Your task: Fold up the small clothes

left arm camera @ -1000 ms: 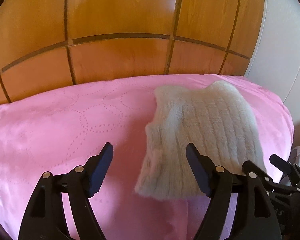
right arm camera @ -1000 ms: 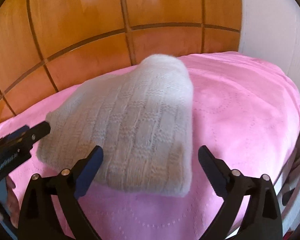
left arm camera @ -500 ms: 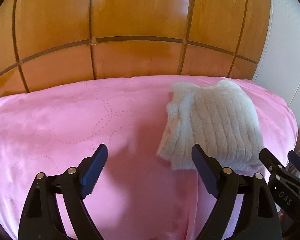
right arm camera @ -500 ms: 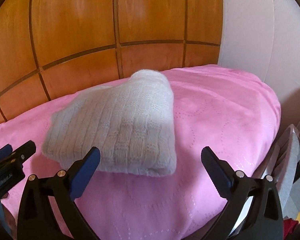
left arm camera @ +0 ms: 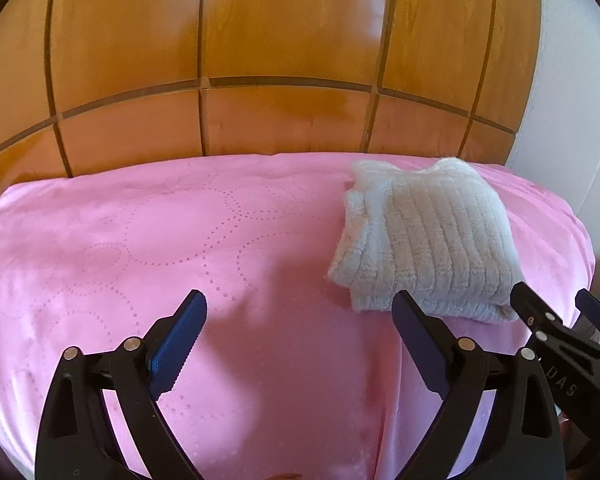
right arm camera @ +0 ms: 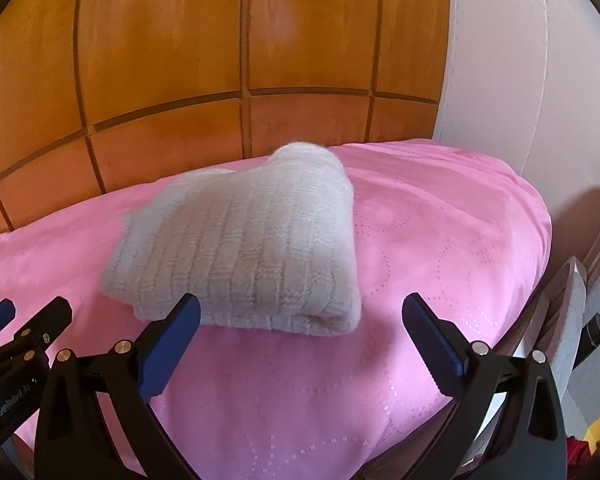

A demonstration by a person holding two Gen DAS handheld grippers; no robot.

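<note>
The white knitted garment (right arm camera: 244,252) lay folded into a thick, compact bundle on the pink quilted cover (left arm camera: 180,240), toward the right end of the cover as the left wrist camera saw it and just short of the wooden headboard (left arm camera: 260,60) behind. Its rounded fold faced the cameras and its looser, layered edges faced left, which suggests the halves had been brought over one another so the bundle would hold its shape without help.

The left gripper (left arm camera: 300,332) stood over bare cover to the left of the garment, its jaws opening and nothing between them; the right-hand finger sat just in front of the bundle's near corner, apparently not pressing it. The right gripper (right arm camera: 300,328) hung in front of the garment, jaws spread wide and empty, its left finger overlapping the bundle's near edge in the picture; whether it brushed the wool there I could not tell. Both sets of tongs being apart and clear of the knit reads as a release: the fold looked finished, and the garment rested where it was set.
</note>
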